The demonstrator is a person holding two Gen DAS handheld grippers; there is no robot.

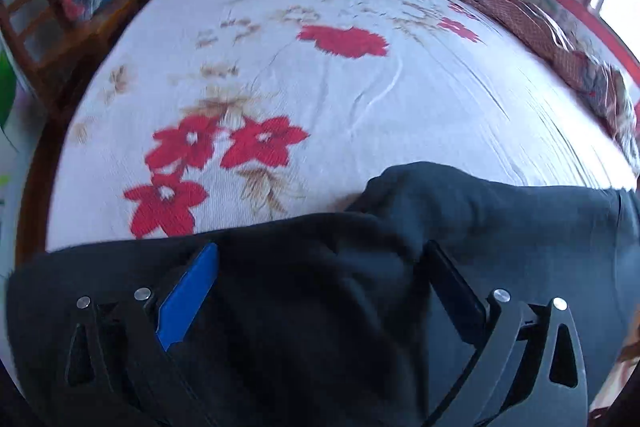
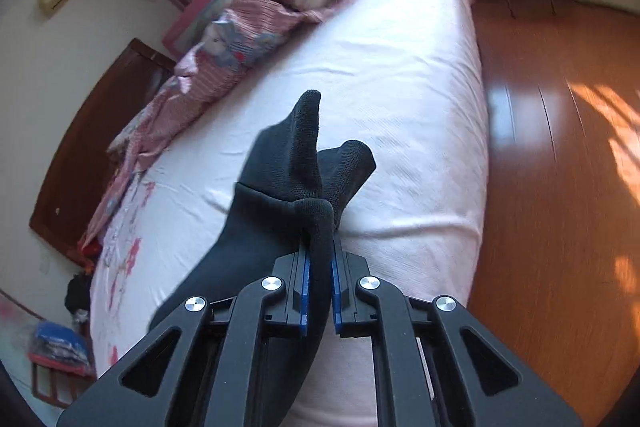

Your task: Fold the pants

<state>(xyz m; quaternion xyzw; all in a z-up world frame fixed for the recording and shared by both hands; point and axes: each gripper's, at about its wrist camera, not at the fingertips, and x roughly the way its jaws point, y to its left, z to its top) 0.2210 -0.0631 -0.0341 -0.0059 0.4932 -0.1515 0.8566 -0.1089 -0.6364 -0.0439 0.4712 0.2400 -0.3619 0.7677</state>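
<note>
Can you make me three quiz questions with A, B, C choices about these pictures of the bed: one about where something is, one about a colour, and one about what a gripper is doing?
1. Where do the dark pants lie?
A. on the bed
B. on the chair
C. on the floor

2. What colour are the big flowers on the bedsheet?
A. yellow
B. red
C. green

3. What is the right gripper doing?
A. wide open over the floor
B. holding a pillow
C. pinching dark cloth of the pants

Answers:
1 A, the pants spread across the sheet at the near edge.
2 B, the flowers on the pale sheet are red.
3 C, its blue pads squeeze a bunch of black fabric.
</note>
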